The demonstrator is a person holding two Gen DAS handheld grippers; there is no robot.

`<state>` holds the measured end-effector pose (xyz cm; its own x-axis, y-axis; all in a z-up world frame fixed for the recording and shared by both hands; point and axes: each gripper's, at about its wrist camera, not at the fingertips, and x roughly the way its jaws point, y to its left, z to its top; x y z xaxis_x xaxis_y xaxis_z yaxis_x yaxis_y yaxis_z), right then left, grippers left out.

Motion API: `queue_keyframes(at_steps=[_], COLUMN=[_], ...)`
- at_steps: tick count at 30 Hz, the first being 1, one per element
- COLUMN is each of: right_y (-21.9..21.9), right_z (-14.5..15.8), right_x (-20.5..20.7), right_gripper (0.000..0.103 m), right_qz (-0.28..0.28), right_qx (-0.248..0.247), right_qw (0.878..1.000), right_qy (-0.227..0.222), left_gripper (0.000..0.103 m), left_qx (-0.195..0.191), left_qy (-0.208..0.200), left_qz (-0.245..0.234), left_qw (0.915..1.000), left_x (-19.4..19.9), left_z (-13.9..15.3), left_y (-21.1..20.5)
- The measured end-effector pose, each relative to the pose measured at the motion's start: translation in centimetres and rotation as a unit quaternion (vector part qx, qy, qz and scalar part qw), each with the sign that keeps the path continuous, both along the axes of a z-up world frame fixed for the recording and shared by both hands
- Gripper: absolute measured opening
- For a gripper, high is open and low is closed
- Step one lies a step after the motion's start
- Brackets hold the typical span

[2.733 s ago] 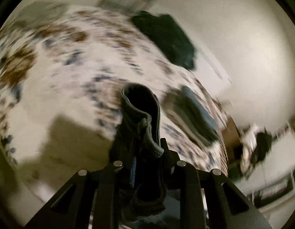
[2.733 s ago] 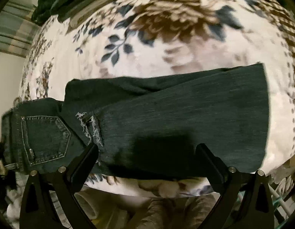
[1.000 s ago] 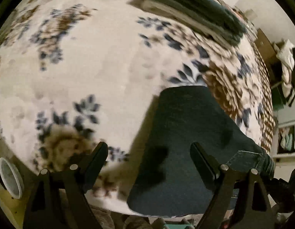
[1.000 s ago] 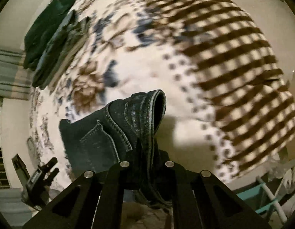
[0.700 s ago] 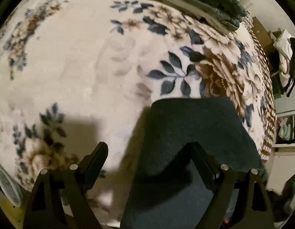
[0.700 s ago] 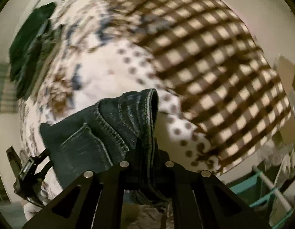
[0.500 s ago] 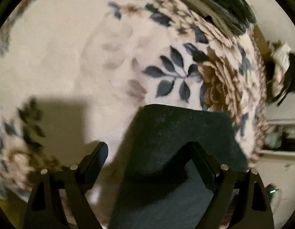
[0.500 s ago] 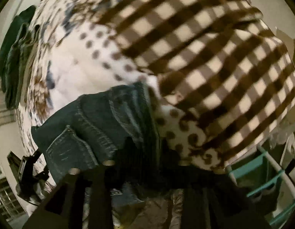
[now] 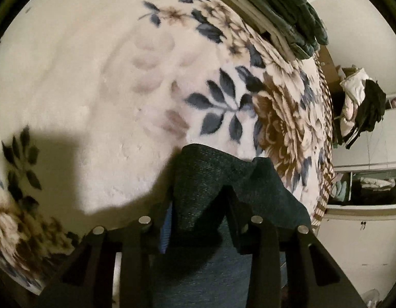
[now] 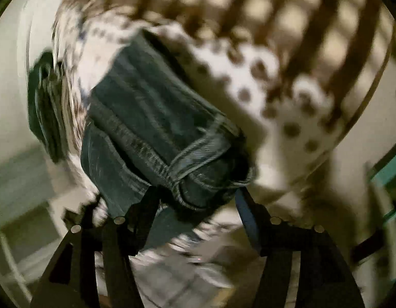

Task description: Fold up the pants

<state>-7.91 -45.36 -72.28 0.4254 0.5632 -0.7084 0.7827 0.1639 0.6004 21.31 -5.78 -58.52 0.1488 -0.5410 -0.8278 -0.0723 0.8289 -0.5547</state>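
Note:
Dark denim pants lie on a bed with a floral blanket (image 9: 100,82). In the left wrist view my left gripper (image 9: 198,205) is closed on the folded leg end of the pants (image 9: 208,172), which bunches up between the fingers. In the right wrist view, which is blurred, my right gripper (image 10: 195,200) is open with its fingers spread on either side of the waistband end of the pants (image 10: 157,128), which rests on the blanket's dotted and checked part (image 10: 262,77).
A stack of folded dark green clothes (image 9: 282,7) lies at the bed's far edge and also shows in the right wrist view (image 10: 44,97). Clothes hang on a rack (image 9: 362,107) and a shelf (image 9: 367,187) stands to the right of the bed.
My left gripper has closed on the leg end, which now bunches up. My right gripper has opened and let go of the waistband, which now lies on the bed.

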Motion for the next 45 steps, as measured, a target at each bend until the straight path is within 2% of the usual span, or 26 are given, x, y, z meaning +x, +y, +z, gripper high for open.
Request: queue_keyframes(at_steps=[2,4,6,12,14,15,17,18,19,20,23,26,28,32,36,40,45], right_y=[0.2,0.2,-0.1,-1.0,-1.1,-1.0,-0.8,-0.5,0.1,0.6,2.6,4.2,5.0,6.0,6.1,6.1,7.2], right_z=[-0.5,0.0,1.3,4.3,4.2,4.1,3.7,3.4,3.2,2.8,1.5,-0.2,-1.3,-1.5,-2.1,-1.8,-2.6], right_x=[-0.3,-0.8,-1.2,0.7,0.6,0.5,0.0,-0.5,-0.9,-1.3,-1.0,0.0,1.0,2.5,2.7,1.9,2.1], right_gripper=[0.058,0.038,0.03,0.027,0.029,0.038,0.054,0.072,0.084,0.086,0.087,0.087,0.088,0.09,0.094,0.094,0.092], right_qz=[-0.033,-0.04,-0.028,0.014,0.021,0.025,0.022,0.018,0.013,0.011,0.017,0.014,0.01,-0.011,-0.06,-0.113,-0.076], right_qx=[-0.005,-0.024,-0.053,-0.112,-0.108,-0.103,-0.086,-0.078,-0.068,-0.052,-0.024,-0.004,0.001,0.0,0.015,0.042,0.015], right_qw=[0.999,0.999,0.998,0.993,0.994,0.994,0.995,0.996,0.997,0.997,0.997,0.995,0.994,0.99,0.986,0.975,0.977], right_qy=[-0.013,-0.013,-0.021,-0.028,-0.026,-0.026,-0.033,-0.04,-0.047,-0.059,-0.077,-0.094,-0.106,-0.143,-0.156,-0.185,-0.199], left_gripper=[0.032,0.032,0.032,0.032,0.032,0.032,0.044,0.071,0.095,0.098,0.099,0.099,0.099,0.099,0.101,0.103,0.103], left_qx=[0.007,0.017,0.029,0.051,0.049,0.042,0.021,0.002,-0.019,-0.032,-0.054,-0.064,-0.062,-0.057,-0.06,-0.059,-0.057], left_qy=[-0.005,-0.013,-0.02,-0.026,-0.024,-0.02,-0.004,0.009,0.015,0.014,0.022,0.045,0.058,0.068,0.071,0.07,0.067], left_qz=[-0.007,-0.019,-0.031,-0.053,-0.054,-0.048,-0.037,-0.031,-0.021,-0.011,-0.001,0.007,0.007,-0.009,-0.012,-0.016,-0.025], left_qw=[0.9999,0.9996,0.9989,0.997,0.9971,0.9978,0.9991,0.9995,0.9995,0.9993,0.9983,0.9969,0.9964,0.996,0.9956,0.9957,0.9959], left_x=[0.1,0.0,-0.1,-0.3,-0.4,-0.6,-1.1,-1.6,-2.2,-2.8,-4.2,-5.2,-5.4,-5.5,-5.4,-5.0,-4.9], left_z=[0.0,0.1,0.2,0.4,1.0,1.3,1.5,1.5,1.6,1.7,1.3,-0.3,-1.4,-2.7,-3.1,-3.1,-3.5], left_y=[-0.2,-0.4,-0.4,-0.3,-0.2,0.0,0.5,0.9,1.4,1.9,2.1,1.9,1.4,0.3,-0.3,-0.9,-1.1])
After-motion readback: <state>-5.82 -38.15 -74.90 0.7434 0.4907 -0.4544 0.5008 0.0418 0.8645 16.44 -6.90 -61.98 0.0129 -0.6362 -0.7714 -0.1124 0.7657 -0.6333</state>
